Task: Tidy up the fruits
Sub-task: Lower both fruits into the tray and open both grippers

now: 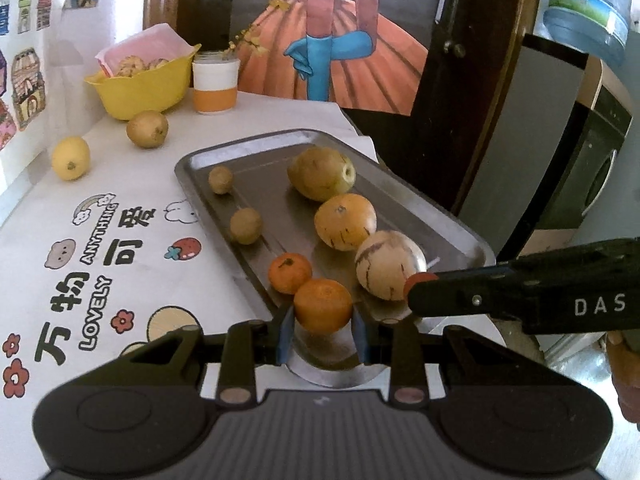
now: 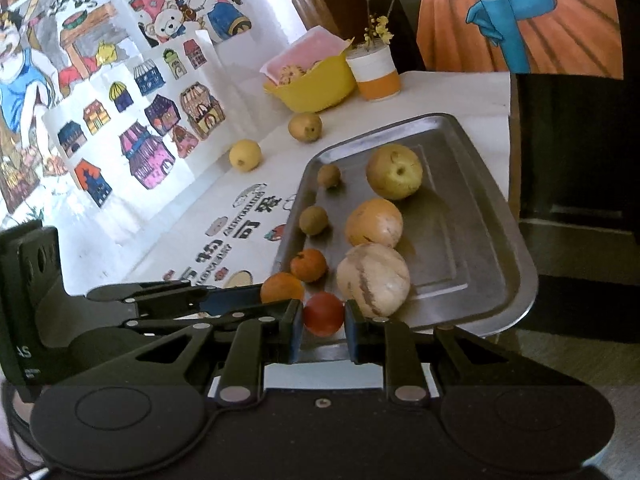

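The left hand-held gripper clamped an orange over the metal tray's near edge. Beside it, the right hand-held gripper pinched a small red fruit there. The tray lay on a white, cartoon-printed desk; a yellow bowl stood at the desk's far edge.

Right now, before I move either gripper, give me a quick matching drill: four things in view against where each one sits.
Things:
1. orange
2. small red fruit
3. yellow lemon-like fruit
4. striped pale melon

Places:
A. on the tablecloth, outside the tray
B. between the right gripper fingers
C. on the metal tray, near corner
D. between the left gripper fingers

Pairs: 1-D, 2-B, 3-A, 4-C
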Demonstrator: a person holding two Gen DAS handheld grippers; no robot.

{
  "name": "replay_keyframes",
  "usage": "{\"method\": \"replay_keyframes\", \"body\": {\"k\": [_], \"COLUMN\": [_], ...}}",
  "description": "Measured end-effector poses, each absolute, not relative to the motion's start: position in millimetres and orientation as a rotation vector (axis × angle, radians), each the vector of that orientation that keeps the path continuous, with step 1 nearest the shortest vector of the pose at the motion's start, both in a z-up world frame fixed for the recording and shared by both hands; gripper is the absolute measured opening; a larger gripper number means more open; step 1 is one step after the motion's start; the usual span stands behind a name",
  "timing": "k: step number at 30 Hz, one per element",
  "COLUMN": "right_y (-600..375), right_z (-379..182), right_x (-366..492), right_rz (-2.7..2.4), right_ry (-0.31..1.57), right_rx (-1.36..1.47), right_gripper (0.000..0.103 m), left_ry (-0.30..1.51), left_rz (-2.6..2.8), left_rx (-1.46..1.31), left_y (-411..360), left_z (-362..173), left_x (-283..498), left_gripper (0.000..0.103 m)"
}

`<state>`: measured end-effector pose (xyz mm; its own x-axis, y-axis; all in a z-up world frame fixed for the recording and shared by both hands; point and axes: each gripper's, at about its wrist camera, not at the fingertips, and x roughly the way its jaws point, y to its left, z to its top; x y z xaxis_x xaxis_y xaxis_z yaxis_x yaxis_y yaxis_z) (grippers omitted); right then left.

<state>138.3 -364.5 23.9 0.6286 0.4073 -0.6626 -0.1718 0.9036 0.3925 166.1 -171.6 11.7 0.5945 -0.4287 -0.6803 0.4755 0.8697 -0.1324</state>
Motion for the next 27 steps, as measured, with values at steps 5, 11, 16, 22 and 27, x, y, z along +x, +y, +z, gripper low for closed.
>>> {"method": "replay_keyframes", "body": {"k": [5, 11, 16, 22, 27], "right_y": [-366, -364, -363, -364, -364], "right_z": [16, 14, 16, 25, 33], "right_x": [140, 140, 140, 132, 126], "right_rz": [0.327, 0.322, 0.319, 0.309, 0.305], "right_ry": [0.850, 0.849, 0.843, 0.815, 0.793], "right_rx": [0.305, 0.297, 0.294, 0.267, 0.254], "right_gripper": [0.025, 0.026, 0.029, 0.045, 0.060], "left_ry": [0.780, 0.780, 0.776, 0.748, 0.729], "left_rz": [-0.530, -0.531, -0.529, -0.499, -0.476], "left_rx": [0.083, 0.092, 0.087, 0.094, 0.086], "left_y": [-175, -176, -174, -167, -156], "left_z": [9, 9, 10, 15, 22], "left_x": [168, 169, 168, 165, 162], "left_gripper": [0.034, 0.034, 0.035, 0.040, 0.060]}}
